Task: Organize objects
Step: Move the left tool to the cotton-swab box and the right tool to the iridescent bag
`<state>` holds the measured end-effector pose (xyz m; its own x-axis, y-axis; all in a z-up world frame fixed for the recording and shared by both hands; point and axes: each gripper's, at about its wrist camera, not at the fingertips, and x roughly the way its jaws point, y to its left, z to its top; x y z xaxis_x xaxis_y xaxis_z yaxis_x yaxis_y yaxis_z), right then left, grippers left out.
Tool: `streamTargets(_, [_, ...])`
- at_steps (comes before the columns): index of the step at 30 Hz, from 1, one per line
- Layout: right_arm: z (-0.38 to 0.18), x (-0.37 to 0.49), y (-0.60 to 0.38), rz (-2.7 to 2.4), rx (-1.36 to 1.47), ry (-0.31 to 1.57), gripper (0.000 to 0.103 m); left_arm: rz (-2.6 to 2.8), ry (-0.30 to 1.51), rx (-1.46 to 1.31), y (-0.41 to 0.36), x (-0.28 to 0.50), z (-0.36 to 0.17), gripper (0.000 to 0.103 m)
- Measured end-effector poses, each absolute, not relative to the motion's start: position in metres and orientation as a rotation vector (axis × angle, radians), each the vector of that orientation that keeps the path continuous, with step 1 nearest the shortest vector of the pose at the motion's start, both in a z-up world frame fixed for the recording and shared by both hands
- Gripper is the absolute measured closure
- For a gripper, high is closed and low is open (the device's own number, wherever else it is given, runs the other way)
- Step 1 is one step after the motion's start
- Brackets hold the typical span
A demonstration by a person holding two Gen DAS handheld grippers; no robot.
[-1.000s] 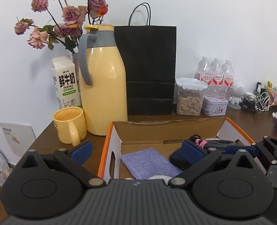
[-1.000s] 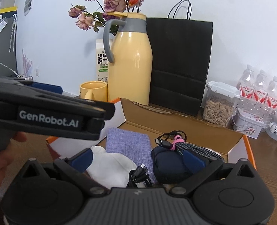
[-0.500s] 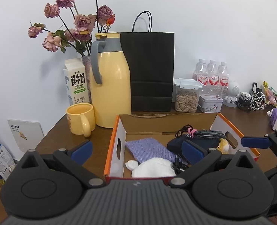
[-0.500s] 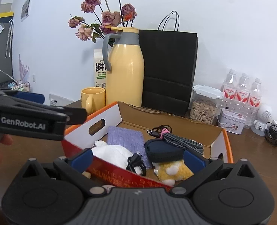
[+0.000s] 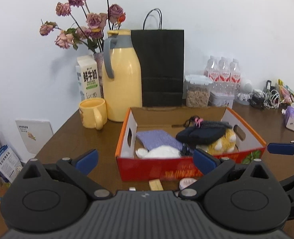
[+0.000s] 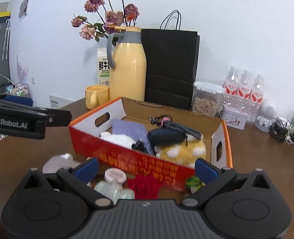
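Left gripper (image 5: 144, 159): fingers spread, nothing between them, over the table's (image 5: 77, 139) near edge. Right gripper (image 6: 146, 166): fingers likewise spread and empty.

Just ahead, loose on the table by the box's near wall: pink tape roll (image 6: 115, 175), red rose (image 6: 144, 185), clear trinkets (image 6: 113, 189).

Box (image 5: 166, 169), mid-table, holds white plush (image 5: 162, 152), purple cloth (image 5: 156, 138), navy pouch (image 5: 200, 136) with cable (image 5: 212, 123) on top, yellow plush (image 5: 224, 142).

Behind, at the far edge: mug (image 5: 92, 112), thermos (image 5: 122, 83), black bag (image 5: 162, 67).

Tall yellow thermos jug (image 5: 122, 83) standing far left beside black paper bag (image 5: 162, 69); yellow ceramic mug (image 5: 92, 113) sitting nearer, left.
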<state>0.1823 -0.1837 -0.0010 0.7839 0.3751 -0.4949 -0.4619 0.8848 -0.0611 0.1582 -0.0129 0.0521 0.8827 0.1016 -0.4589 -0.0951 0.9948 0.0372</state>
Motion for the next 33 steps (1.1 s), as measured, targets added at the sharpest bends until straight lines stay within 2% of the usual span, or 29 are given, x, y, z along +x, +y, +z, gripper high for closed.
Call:
streamTargets(12, [-0.037, 0.171, -0.207, 0.416, -0.192, 0.581, 0.000, 0.132, 0.522, -0.034, -0.036, 0.139, 0.014, 0.000])
streamTargets(33, [-0.069, 0.188, -0.220, 0.432, -0.160, 0.632, 0.000, 0.199, 0.388, -0.095, -0.067, 0.130, -0.007, 0.000])
